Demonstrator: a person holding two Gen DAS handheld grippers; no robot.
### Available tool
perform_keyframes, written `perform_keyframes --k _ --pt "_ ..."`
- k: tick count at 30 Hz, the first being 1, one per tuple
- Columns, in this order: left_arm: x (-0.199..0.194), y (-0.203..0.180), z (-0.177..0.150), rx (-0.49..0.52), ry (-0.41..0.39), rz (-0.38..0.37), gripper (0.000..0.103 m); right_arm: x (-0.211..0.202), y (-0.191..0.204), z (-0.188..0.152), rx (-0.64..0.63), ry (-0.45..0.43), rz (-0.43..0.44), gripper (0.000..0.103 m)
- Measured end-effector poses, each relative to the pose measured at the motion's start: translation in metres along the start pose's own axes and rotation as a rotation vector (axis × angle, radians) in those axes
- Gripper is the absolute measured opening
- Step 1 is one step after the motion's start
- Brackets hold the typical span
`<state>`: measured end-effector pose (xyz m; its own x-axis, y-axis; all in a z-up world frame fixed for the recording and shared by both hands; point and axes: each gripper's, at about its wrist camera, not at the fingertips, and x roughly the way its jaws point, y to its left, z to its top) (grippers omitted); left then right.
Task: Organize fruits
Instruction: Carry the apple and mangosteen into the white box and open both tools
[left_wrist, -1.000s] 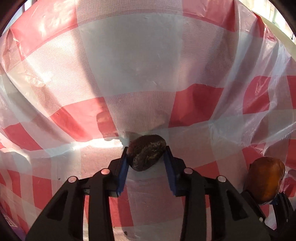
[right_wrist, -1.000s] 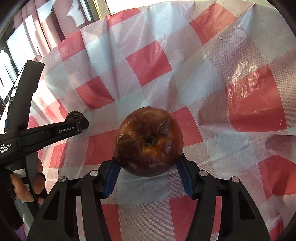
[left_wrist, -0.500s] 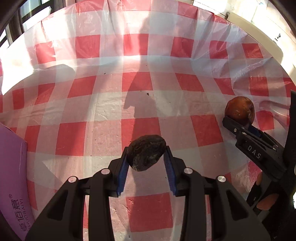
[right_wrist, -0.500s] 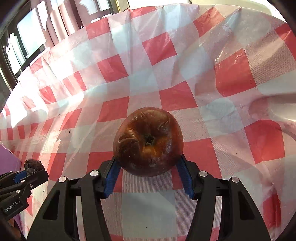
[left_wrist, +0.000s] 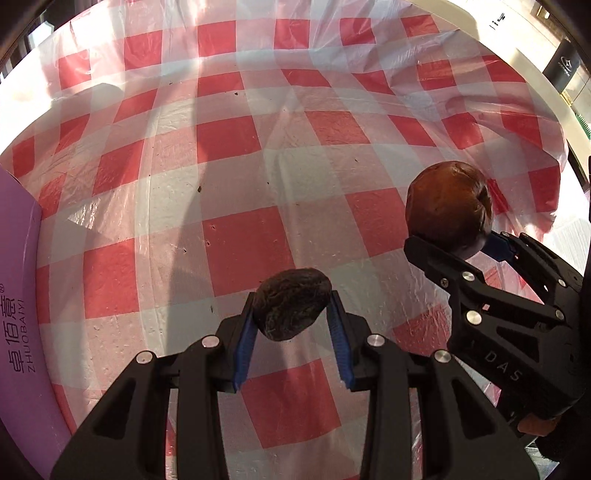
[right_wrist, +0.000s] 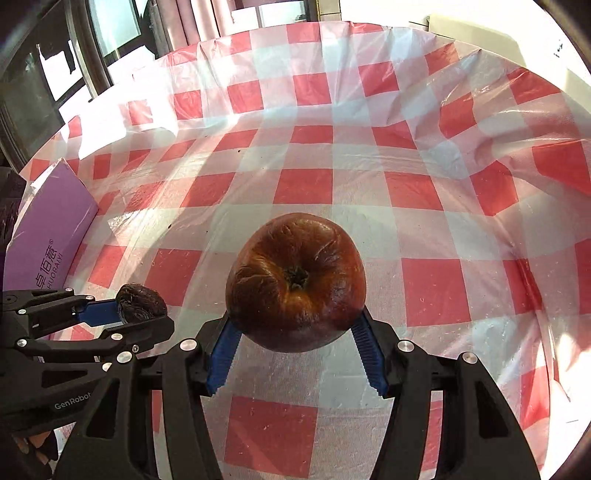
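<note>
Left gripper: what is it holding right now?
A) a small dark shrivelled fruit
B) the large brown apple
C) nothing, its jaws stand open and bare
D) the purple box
A: the left gripper has its blue pads pressed on the small dark fruit, while the apple sits in the right gripper.

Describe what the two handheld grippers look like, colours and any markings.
Both are matte black plastic with angular, cut-out linkage arms and round silver screw heads. The left gripper and right gripper each have two fingers lined with ribbed blue pads. Seen from the left wrist view, the right gripper's side carries the letters DAS; seen from the right wrist view, the left gripper's side reads GenRobot.
</note>
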<state>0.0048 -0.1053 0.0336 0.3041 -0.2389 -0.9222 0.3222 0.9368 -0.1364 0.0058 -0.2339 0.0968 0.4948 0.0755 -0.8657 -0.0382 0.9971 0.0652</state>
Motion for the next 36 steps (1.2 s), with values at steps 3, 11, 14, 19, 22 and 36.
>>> perform_keyframes --k 3,11,14,19,22,36 --pt "-0.011 0.001 -0.004 0.041 -0.015 -0.017 0.037 -0.014 0.009 -0.005 0.019 -0.006 -0.022 0.057" --pt "-0.060 0.014 -0.013 0.122 -0.086 -0.044 0.037 -0.055 0.044 -0.012 0.038 -0.053 -0.071 0.057" --pt "-0.081 0.022 -0.017 0.148 -0.124 -0.044 0.037 -0.068 0.060 -0.014 0.036 -0.073 -0.080 0.057" --pt "-0.120 0.046 -0.025 0.159 -0.200 -0.029 0.037 -0.084 0.094 -0.013 0.024 -0.107 -0.073 0.057" --pt "-0.139 0.068 -0.030 0.137 -0.238 -0.013 0.037 -0.090 0.118 -0.008 -0.018 -0.130 -0.061 0.057" --pt "-0.198 0.178 -0.060 -0.001 -0.340 0.079 0.037 -0.101 0.238 0.005 -0.207 -0.207 0.044 0.057"
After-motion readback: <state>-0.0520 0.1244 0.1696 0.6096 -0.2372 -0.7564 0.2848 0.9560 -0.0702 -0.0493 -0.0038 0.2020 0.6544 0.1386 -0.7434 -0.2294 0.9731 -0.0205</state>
